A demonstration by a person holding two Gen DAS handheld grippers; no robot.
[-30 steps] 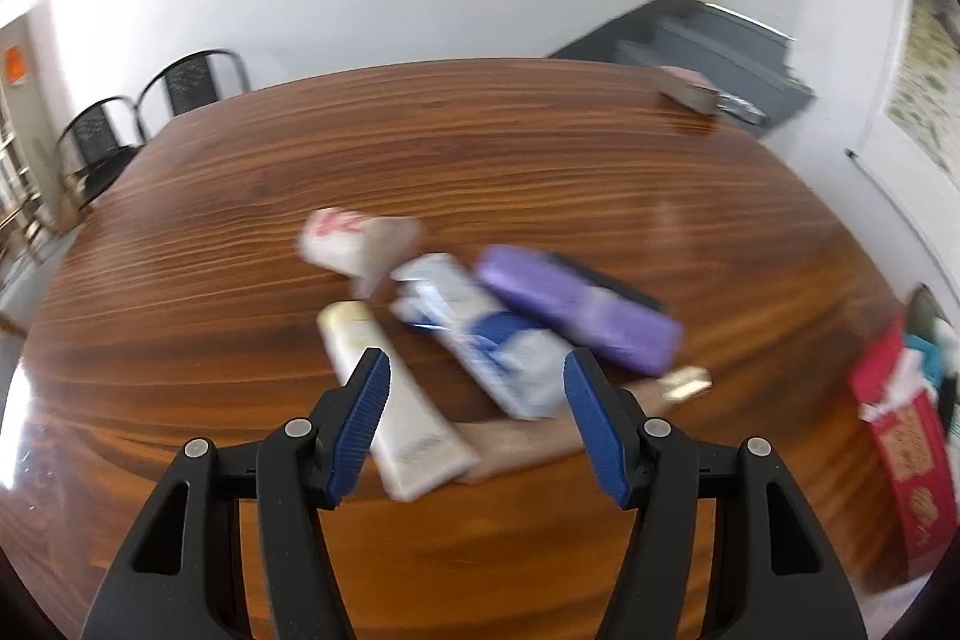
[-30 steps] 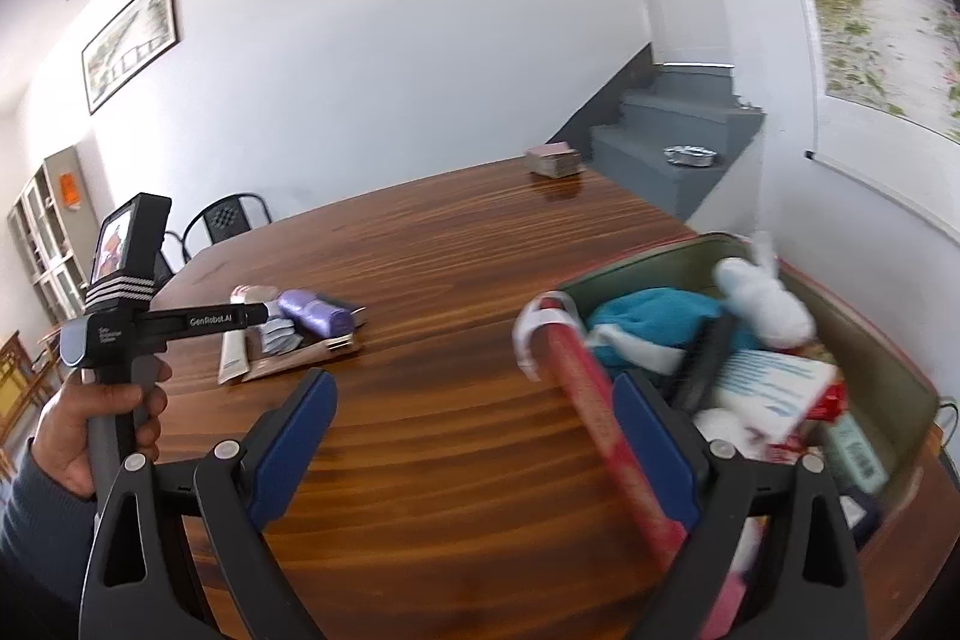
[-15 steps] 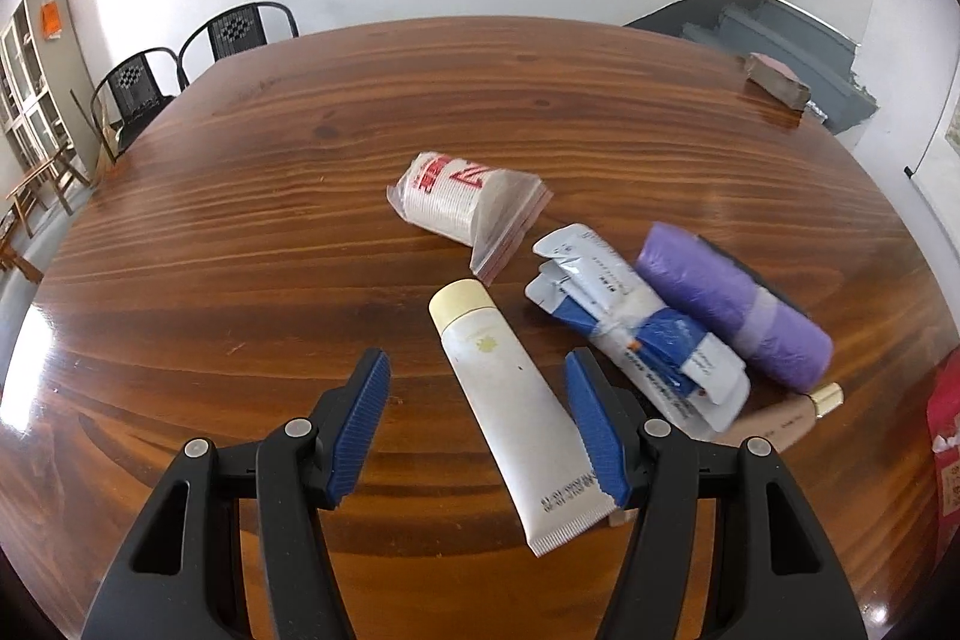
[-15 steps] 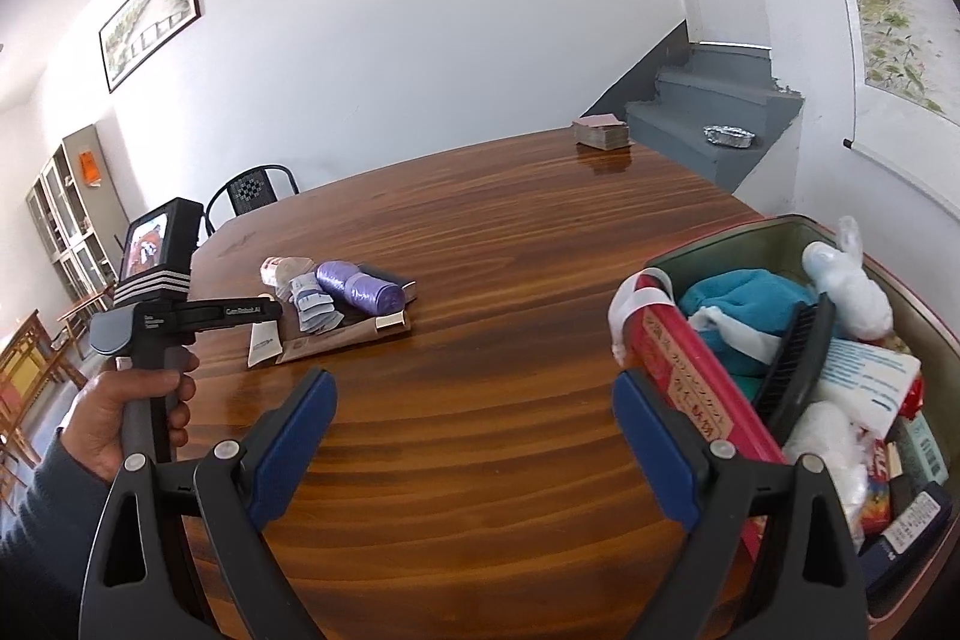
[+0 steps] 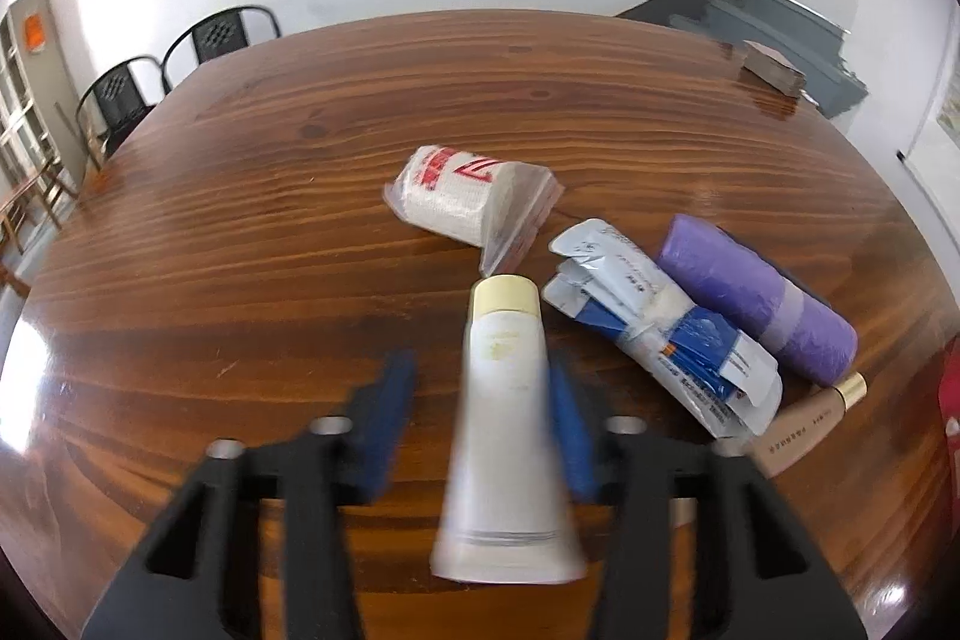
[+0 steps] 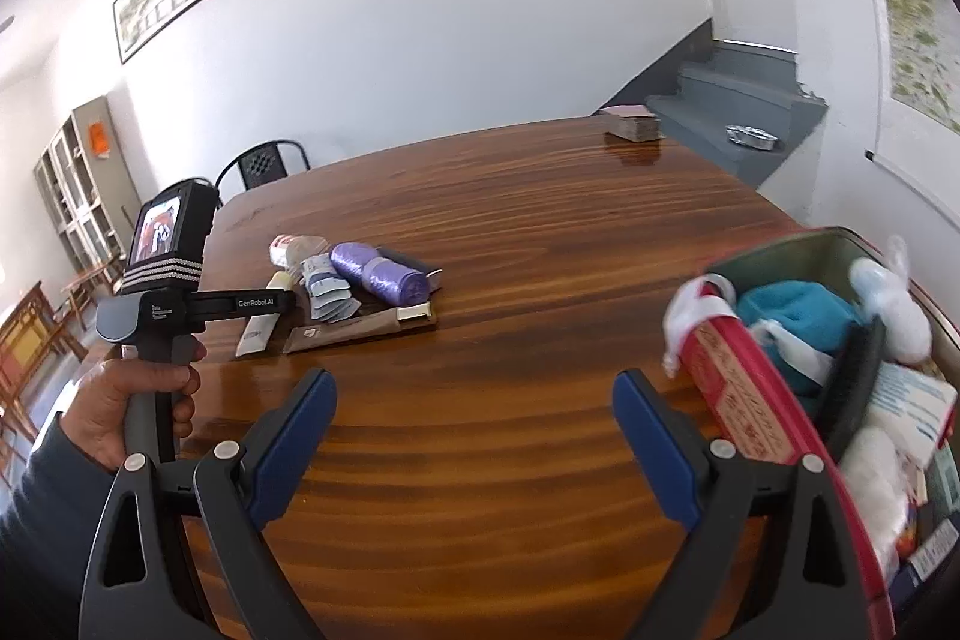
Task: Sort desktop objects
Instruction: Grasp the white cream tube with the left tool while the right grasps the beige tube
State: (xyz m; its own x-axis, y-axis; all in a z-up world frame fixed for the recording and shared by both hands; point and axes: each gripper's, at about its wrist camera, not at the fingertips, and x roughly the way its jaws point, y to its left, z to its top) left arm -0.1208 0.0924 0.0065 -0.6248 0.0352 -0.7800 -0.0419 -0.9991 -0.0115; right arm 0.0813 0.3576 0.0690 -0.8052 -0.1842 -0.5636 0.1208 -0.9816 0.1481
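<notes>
Left wrist view: white tube (image 5: 507, 436) with a cream cap (image 5: 504, 293) lay on the wooden table (image 5: 240, 244), cap pointing away from the camera, its body between the blue pads of the left gripper (image 5: 480, 418). The jaws had just been closing around the tube. The right-hand pad sat at the tube's edge; a strip of table showed between the left-hand pad and the tube, and both pads were motion-blurred, so I could not tell whether they were pressing on it.

Just beyond the cap lay a bagged white roll with red print (image 5: 465, 196). To the right of the tube sat a bundle of blue-and-white sachets (image 5: 660, 328), then a purple roll (image 5: 756, 304) touching the bundle, and a tan tube with a gold cap (image 5: 810, 421) poking out from under them. A small stack of cards (image 5: 774, 67) sat at the far right edge of the table. Two black chairs (image 5: 174, 64) stood behind the table at the left.

Right wrist view: right gripper (image 6: 474, 430) hovered over bare table with its jaws wide apart and nothing between them. To its right a bin (image 6: 840, 244) held a red box (image 6: 744, 400), a teal cloth (image 6: 792, 316) and other packets. A person's hand (image 6: 126, 400) gripped the left gripper's handle at the left, beside the pile of items.
</notes>
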